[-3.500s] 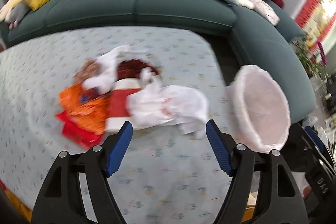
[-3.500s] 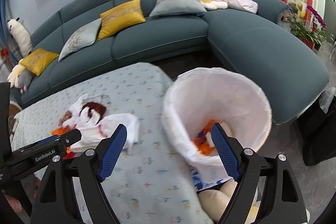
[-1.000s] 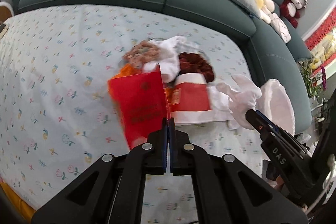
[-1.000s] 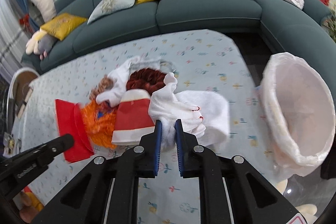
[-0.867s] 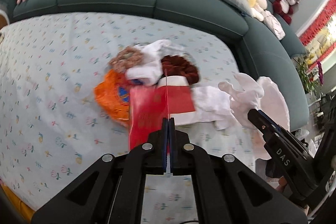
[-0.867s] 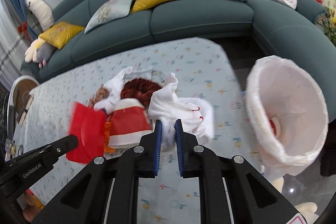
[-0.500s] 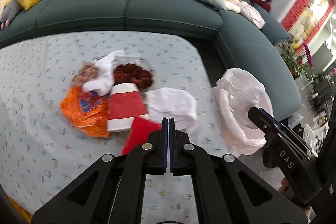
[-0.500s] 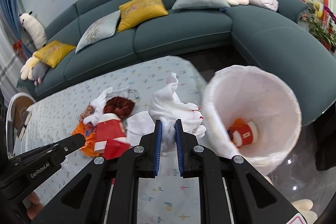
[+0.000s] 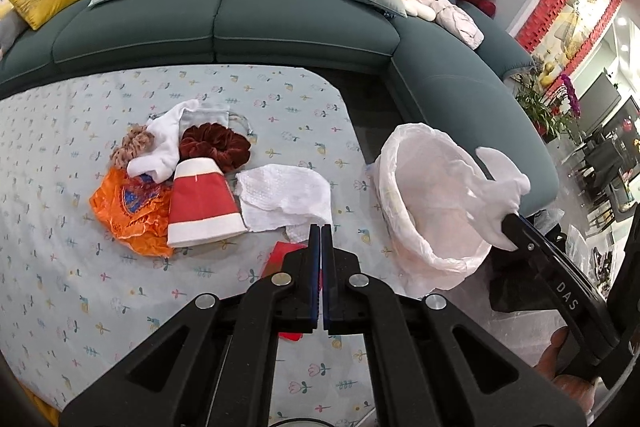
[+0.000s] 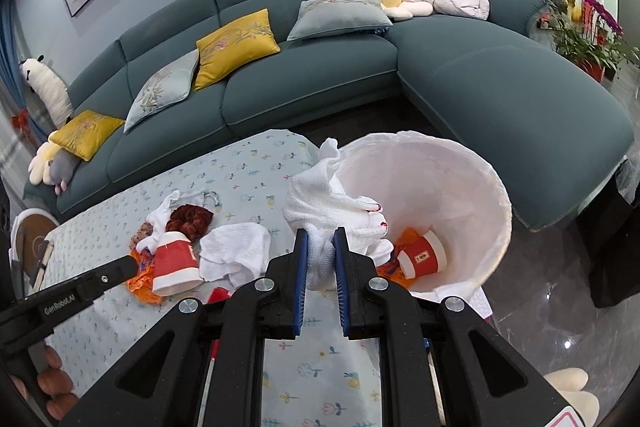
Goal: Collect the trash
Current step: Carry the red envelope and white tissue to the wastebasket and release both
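Your right gripper (image 10: pixel 319 251) is pinching a bunched white cloth (image 10: pixel 332 203), squeezed tight between its two blue pads. Your left gripper (image 9: pixel 320 259) is pressed all the way together on a thin red paper (image 9: pixel 286 253) that hangs down under it, above the flowery tablecloth (image 9: pixel 60 287). To do this step well, bring each piece right over the white bin bag (image 10: pixel 460 187) before you let go, so nothing lands on the floor. The cloth is already at the near edge of the bin, so move it a little more over the middle. The red paper is just beside the bin, on the table side, so it has farther to go. Drop one piece at a time. Inside the bin a red paper cup (image 10: pixel 424 253) lies on something orange. Farther back on the table wait another red cup (image 9: pixel 202 203), an orange wrapper (image 9: pixel 124 207) and a flat white napkin (image 9: pixel 286 195).
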{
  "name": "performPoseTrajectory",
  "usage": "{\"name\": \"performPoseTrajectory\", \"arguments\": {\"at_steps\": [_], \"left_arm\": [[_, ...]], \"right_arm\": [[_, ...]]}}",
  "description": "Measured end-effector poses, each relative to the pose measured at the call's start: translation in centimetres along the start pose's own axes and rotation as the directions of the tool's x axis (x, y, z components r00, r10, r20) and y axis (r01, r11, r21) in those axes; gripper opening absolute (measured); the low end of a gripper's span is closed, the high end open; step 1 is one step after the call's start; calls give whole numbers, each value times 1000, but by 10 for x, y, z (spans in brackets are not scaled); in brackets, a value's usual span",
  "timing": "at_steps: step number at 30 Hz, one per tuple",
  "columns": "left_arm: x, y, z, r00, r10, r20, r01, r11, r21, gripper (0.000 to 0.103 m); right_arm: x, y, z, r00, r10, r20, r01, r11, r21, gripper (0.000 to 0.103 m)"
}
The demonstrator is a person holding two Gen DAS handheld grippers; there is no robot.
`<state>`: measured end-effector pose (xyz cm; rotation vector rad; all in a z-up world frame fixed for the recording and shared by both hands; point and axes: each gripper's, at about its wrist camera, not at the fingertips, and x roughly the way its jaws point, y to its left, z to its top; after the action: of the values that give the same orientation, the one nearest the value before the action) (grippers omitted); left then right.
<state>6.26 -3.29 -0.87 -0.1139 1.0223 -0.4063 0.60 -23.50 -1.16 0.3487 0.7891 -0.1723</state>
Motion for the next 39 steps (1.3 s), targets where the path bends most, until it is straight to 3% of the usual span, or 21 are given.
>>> {"name": "performPoseTrajectory", "arguments": {"at_steps": [4, 6, 7, 8, 11, 16, 18, 20, 23, 32, 39], "left_arm": [[2, 12, -8, 999, -20, -27, 19, 999, -29, 4], [11, 15, -15, 998, -12, -62, 10, 999, -31, 21], [14, 17, -18, 997, -5, -75, 2, 999, -34, 38], [17, 18, -22, 997, 0, -83, -3, 999, -37, 43], [34, 18, -33, 992, 14, -126, -16, 1000, -16, 44], [67, 12, -48, 980, 64, -189, -54, 997, 53, 44], [77, 10, -52, 975, 84, -207, -70, 995, 75, 38], [87, 9, -55, 969, 101, -226, -80, 992, 101, 20], [89, 6, -54, 968, 98, -230, -74, 991, 111, 4], [60, -28, -24, 990, 0, -139, 20, 990, 138, 2], [60, -82, 7, 993, -70, -98, 88, 976, 198, 2]], "right_arm": [[3, -3, -7, 1000, 6, -12, -6, 1000, 4, 12], [4, -3, -12, 1000, 12, -19, -12, 1000, 8, 12], [6, -3, -13, 1000, 14, -24, -14, 1000, 9, 12], [7, -3, -15, 999, 16, -28, -16, 1000, 10, 12], [13, -4, -23, 999, 20, -46, -19, 1000, 9, 12], [20, -7, -31, 997, 22, -69, -21, 1000, 19, 12], [22, -9, -33, 997, 23, -75, -21, 1000, 22, 12], [24, -10, -33, 997, 21, -80, -19, 1000, 23, 12], [25, -13, -32, 997, 17, -80, -15, 1000, 25, 12], [24, -32, -17, 999, -15, -51, 17, 999, 46, 12], [23, -57, 1, 998, -61, -18, 62, 996, 65, 12]]}}
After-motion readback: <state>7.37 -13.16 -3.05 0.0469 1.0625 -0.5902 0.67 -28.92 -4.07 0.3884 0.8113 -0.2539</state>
